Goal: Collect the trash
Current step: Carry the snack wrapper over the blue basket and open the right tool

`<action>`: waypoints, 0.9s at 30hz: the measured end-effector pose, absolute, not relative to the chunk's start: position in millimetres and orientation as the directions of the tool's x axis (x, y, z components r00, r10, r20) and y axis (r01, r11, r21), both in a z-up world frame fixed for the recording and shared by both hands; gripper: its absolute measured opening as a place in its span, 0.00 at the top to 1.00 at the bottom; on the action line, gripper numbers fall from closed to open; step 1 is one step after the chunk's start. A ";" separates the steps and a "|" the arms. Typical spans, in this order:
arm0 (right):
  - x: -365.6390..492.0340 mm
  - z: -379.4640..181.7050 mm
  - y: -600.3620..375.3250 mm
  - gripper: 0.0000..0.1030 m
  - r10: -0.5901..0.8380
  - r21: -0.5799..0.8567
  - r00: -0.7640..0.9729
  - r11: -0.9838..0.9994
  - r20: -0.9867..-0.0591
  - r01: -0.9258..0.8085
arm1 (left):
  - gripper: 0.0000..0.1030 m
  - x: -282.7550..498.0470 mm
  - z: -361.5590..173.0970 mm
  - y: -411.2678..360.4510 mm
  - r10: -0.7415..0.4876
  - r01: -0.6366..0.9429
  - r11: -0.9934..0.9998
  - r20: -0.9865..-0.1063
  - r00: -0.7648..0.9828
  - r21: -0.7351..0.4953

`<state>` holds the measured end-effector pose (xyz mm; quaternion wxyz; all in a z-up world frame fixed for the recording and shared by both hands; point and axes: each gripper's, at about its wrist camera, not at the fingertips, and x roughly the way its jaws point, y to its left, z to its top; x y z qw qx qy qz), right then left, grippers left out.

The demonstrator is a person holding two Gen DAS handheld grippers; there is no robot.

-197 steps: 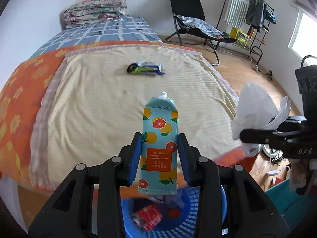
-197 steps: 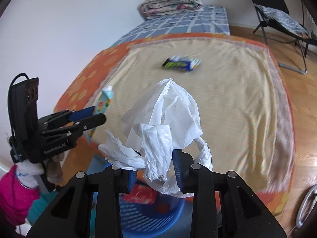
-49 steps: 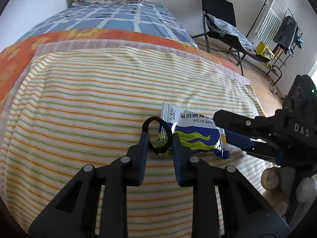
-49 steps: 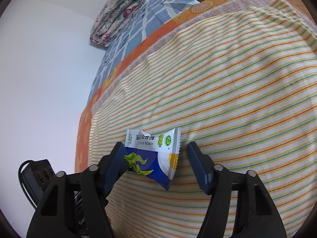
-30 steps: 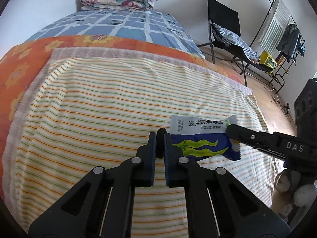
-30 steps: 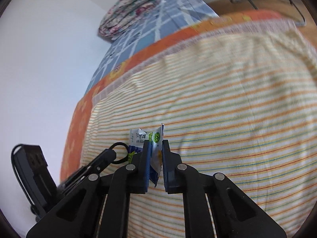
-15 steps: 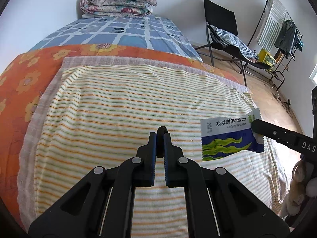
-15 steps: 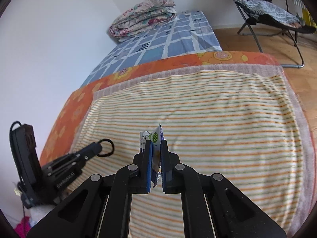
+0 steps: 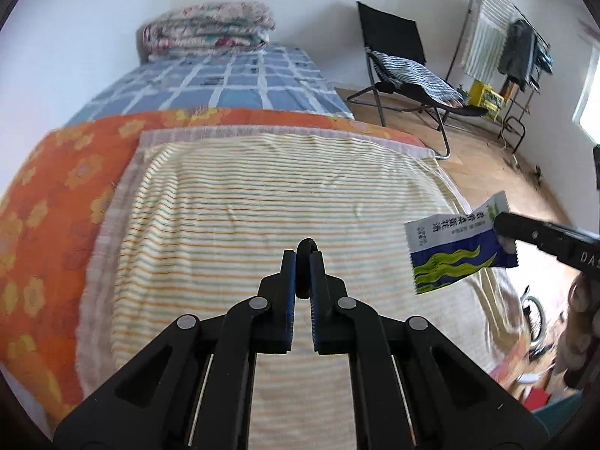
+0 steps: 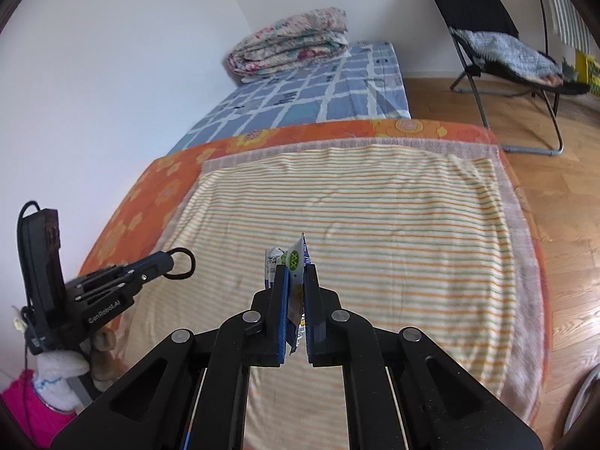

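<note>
Between the left tongs point(image 9: 303, 258), clenched on it above the striped yellow blanket point(image 9: 262, 195), sits a black rubber hair ring point(image 9: 305, 247), edge-on. The right tongs point(image 10: 296, 281) pinch a flat blue-and-white snack wrapper point(image 9: 455, 251) by one end; its long axis runs away from them, roughly level. Both grips should probably stay firm until over a bin.

Both hand-held grippers point(image 9: 303, 262) point(image 10: 295, 273) clamped, tilted downward.
</note>
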<state>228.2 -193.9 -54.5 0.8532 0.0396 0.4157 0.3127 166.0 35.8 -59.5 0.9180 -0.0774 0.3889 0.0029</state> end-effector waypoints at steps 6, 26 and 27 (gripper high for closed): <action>174.7 -37.0 -209.4 0.94 0.581 0.297 0.461 0.780 -0.671 -0.551 | 0.95 109.1 -46.0 9.8 -0.058 -0.030 0.993 -0.701 0.711 -0.113; 39.7 -55.1 -232.8 0.94 0.616 0.230 0.420 0.706 -0.667 -0.670 | 0.95 -0.7 -81.6 -25.8 -0.098 -0.004 0.991 -0.746 0.658 -0.133; 34.8 -58.5 -233.3 0.94 0.616 0.234 0.414 0.704 -0.671 -0.670 | 0.95 -2.7 -84.7 -26.9 -0.102 -0.002 0.991 -0.751 0.653 -0.136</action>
